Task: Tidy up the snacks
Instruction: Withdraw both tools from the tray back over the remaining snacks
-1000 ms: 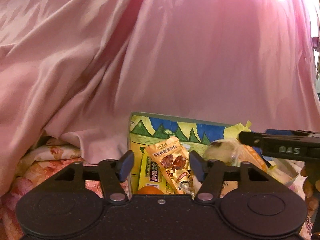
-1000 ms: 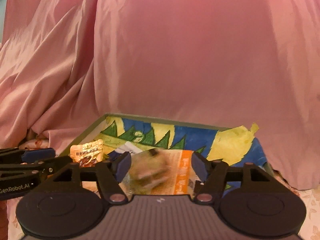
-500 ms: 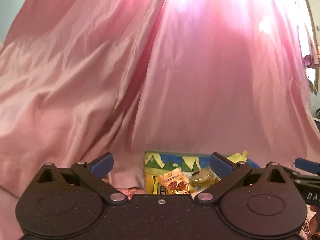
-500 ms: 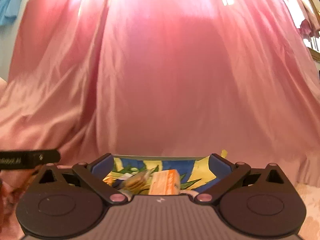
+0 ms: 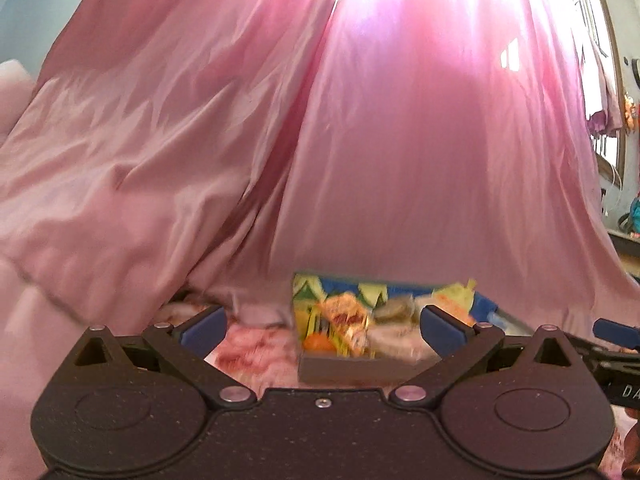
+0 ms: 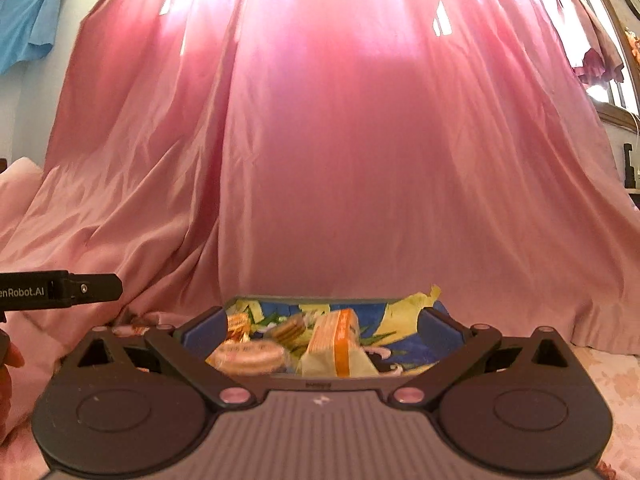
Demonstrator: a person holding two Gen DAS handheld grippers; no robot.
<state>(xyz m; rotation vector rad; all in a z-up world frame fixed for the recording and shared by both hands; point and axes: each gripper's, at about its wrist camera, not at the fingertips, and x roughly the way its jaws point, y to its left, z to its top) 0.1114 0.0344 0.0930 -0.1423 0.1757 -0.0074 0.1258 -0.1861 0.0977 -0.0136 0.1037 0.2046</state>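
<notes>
A grey box (image 5: 360, 370) with a blue, yellow and green lining holds several snacks. In the left wrist view I see an orange fruit (image 5: 318, 343) and a yellow packet (image 5: 346, 316) in it. In the right wrist view it (image 6: 280, 301) holds round biscuit packs (image 6: 248, 354) and an orange-and-cream packet (image 6: 340, 340). My left gripper (image 5: 322, 326) is open and empty, pulled back from the box. My right gripper (image 6: 322, 326) is open and empty, just in front of the box.
A pink curtain (image 6: 340, 140) hangs behind the box and drapes onto the floral bedding (image 5: 256, 348). The left gripper's side (image 6: 60, 290) shows at the left of the right wrist view. The right gripper's finger (image 5: 616, 330) shows at the right of the left wrist view.
Both grippers opened wide, let go of snacks into the box, and drew back and up. The box now looks smaller and farther away.
</notes>
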